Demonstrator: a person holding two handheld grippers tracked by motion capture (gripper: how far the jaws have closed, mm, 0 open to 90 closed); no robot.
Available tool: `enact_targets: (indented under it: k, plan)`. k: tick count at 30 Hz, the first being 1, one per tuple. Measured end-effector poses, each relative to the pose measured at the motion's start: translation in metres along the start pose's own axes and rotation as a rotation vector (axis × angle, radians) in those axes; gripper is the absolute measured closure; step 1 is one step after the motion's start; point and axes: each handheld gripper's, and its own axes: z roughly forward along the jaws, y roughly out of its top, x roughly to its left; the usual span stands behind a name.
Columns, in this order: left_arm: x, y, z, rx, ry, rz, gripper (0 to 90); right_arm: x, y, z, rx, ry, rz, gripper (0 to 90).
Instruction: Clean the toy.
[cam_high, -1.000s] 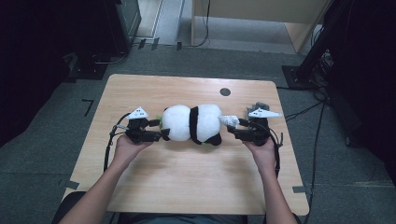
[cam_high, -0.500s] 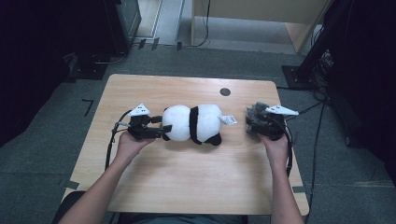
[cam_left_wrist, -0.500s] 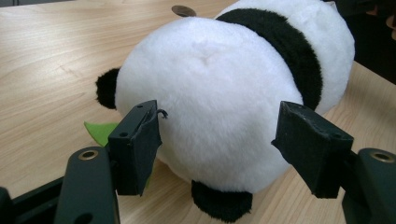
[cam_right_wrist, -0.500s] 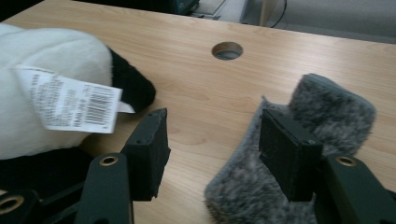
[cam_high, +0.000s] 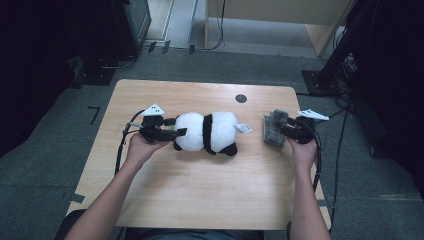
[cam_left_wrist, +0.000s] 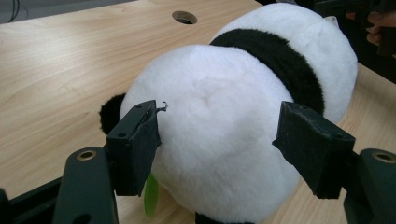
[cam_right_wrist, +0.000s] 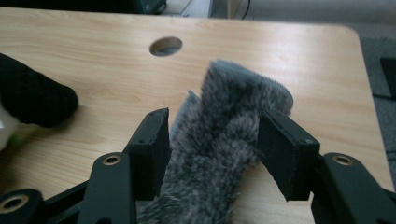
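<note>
Grey furry cloth (cam_right_wrist: 219, 154) sits clamped between the jaws of the right gripper (cam_high: 292, 131), near the tabletop's (cam_high: 200, 200) right edge; those jaws have just been closing. Left of it, apart, lies a plush panda (cam_high: 207, 131), its white head squeezed by the left gripper (cam_high: 167, 132). A round hole (cam_high: 241, 98) marks the far edge.

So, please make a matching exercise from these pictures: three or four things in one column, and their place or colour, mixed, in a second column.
Things:
1. toy panda
2. grey furry piece
3. round hole
4. white tag

Places or colours:
A. between the jaws of the right tool
B. in the table top, at the far side
C. black and white, lying at the left tool
D. on the panda's end that faces the grey piece

Pairs: 1-C, 2-A, 3-B, 4-D
</note>
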Motion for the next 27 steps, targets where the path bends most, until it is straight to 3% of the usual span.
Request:
enact_targets:
  k: [3,4,6,9,13,17,21,27]
  plan:
    - [0.003,0.000,0.002,-0.007,0.002,-0.009,29.8,-0.008,-0.006,0.011,0.033,0.010,0.029,43.0]
    - [0.004,0.000,0.002,-0.003,0.008,-0.003,29.6,-0.011,-0.008,0.015,0.046,0.017,0.030,42.2]
    - [0.006,-0.001,0.003,-0.008,0.009,0.000,29.4,-0.014,-0.013,0.023,0.075,-0.011,0.002,42.1]
    - [0.007,-0.002,0.006,0.005,0.018,0.004,28.4,-0.019,-0.020,0.030,0.102,-0.006,0.017,41.8]
    - [0.008,-0.006,0.009,-0.002,0.013,-0.014,27.0,-0.021,-0.024,0.032,0.099,-0.002,0.056,41.7]
    - [0.010,-0.010,0.011,0.003,0.015,-0.025,24.9,-0.022,-0.023,0.027,0.086,-0.030,0.061,41.6]
    - [0.013,-0.015,0.016,0.020,0.017,-0.034,16.5,-0.021,-0.027,0.031,0.139,-0.023,0.045,40.0]
    - [0.013,-0.019,0.020,0.008,0.039,-0.006,12.1,-0.018,-0.031,0.039,0.148,0.001,0.067,40.1]
